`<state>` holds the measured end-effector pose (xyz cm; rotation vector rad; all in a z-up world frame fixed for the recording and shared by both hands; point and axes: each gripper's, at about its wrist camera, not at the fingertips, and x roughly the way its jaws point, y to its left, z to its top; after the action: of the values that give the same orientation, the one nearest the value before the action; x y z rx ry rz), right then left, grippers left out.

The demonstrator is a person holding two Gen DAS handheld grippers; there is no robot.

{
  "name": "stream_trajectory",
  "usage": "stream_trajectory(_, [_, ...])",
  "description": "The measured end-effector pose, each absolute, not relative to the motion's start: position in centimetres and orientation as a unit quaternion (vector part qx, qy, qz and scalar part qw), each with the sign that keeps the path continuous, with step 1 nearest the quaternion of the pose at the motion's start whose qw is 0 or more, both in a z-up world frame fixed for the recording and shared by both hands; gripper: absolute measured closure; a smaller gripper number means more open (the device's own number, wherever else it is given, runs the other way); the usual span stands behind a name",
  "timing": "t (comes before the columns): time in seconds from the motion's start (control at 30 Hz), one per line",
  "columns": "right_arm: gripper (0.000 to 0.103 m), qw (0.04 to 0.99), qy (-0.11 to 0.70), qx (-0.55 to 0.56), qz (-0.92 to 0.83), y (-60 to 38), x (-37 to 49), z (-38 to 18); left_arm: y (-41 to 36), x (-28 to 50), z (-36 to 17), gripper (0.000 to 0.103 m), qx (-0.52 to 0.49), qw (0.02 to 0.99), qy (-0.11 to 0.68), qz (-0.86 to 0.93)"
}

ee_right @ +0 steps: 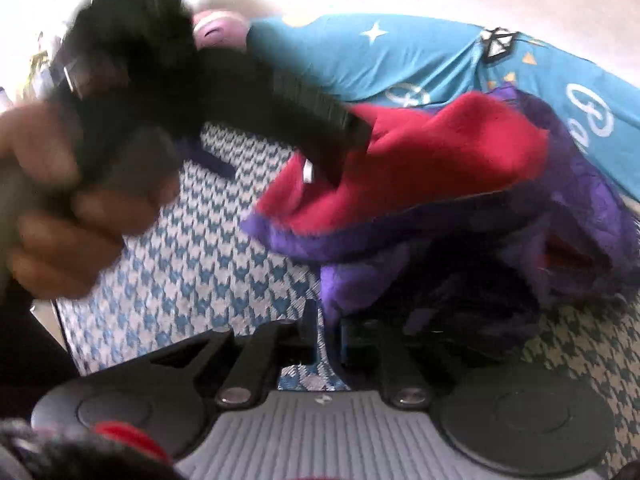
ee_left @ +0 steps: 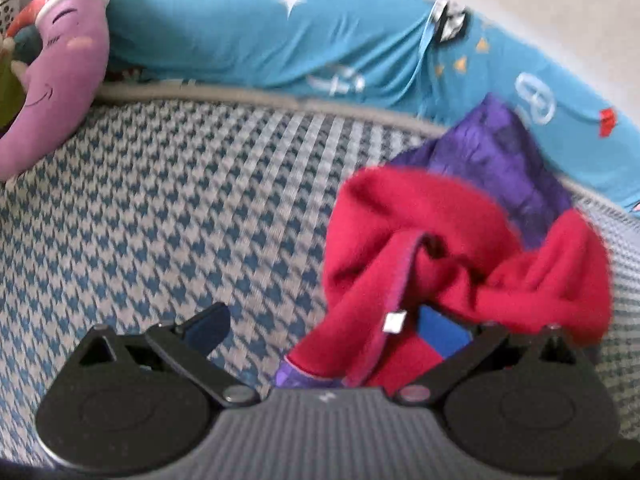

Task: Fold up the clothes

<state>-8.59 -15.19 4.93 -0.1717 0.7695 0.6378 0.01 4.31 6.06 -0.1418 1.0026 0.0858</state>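
A purple jacket with red fleece lining (ee_left: 460,240) is bunched up at the right over the houndstooth bedsheet (ee_left: 180,208). My left gripper (ee_left: 326,330) is open wide. The red lining drapes over its right finger (ee_left: 444,334), while its left finger (ee_left: 208,328) is bare. In the right wrist view the jacket (ee_right: 440,160) hangs raised, and its purple edge (ee_right: 336,300) drops between the nearly closed fingers of my right gripper (ee_right: 330,340). A hand (ee_right: 60,216) holds the left gripper (ee_right: 344,132), whose tip pokes into the red lining.
A purple moon-shaped plush (ee_left: 60,80) lies at the far left of the bed. A blue star-printed pillow (ee_left: 260,36) runs along the back edge. A white basket (ee_left: 10,8) shows at the top left corner. Open sheet lies left of the jacket.
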Motion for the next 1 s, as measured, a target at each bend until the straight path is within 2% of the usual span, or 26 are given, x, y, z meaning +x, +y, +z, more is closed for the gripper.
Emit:
stream_trajectory(0.37, [0.086,0.896,0.33,-0.027,0.296,-20.0,-9.6,8.9,3.8,0.2,3.1,0.0,-0.041,0.86,0.506,0.061])
stream_trajectory(0.47, [0.083,0.911,0.314,0.012,0.268,-21.6,-9.1,9.6,3.2,0.0,2.4,0.0,-0.028,0.858,0.508,0.066])
stream_trajectory(0.57, [0.075,0.923,0.303,0.05,0.23,-22.8,-8.0,9.9,2.9,-0.5,2.1,0.0,-0.018,0.859,0.507,0.066])
stream_trajectory(0.7, [0.072,0.928,0.313,0.098,0.177,-23.4,-5.5,9.1,2.9,-0.7,2.0,0.0,-0.019,0.857,0.511,0.063])
stream_trajectory(0.93, [0.046,0.925,0.32,0.127,0.16,-21.4,-2.6,7.4,2.8,-0.9,2.1,0.0,-0.019,0.853,0.519,0.055])
stream_trajectory(1.0, [0.043,0.923,0.329,0.123,0.156,-20.3,-1.9,6.6,2.8,-1.1,2.3,0.0,-0.016,0.852,0.521,0.05])
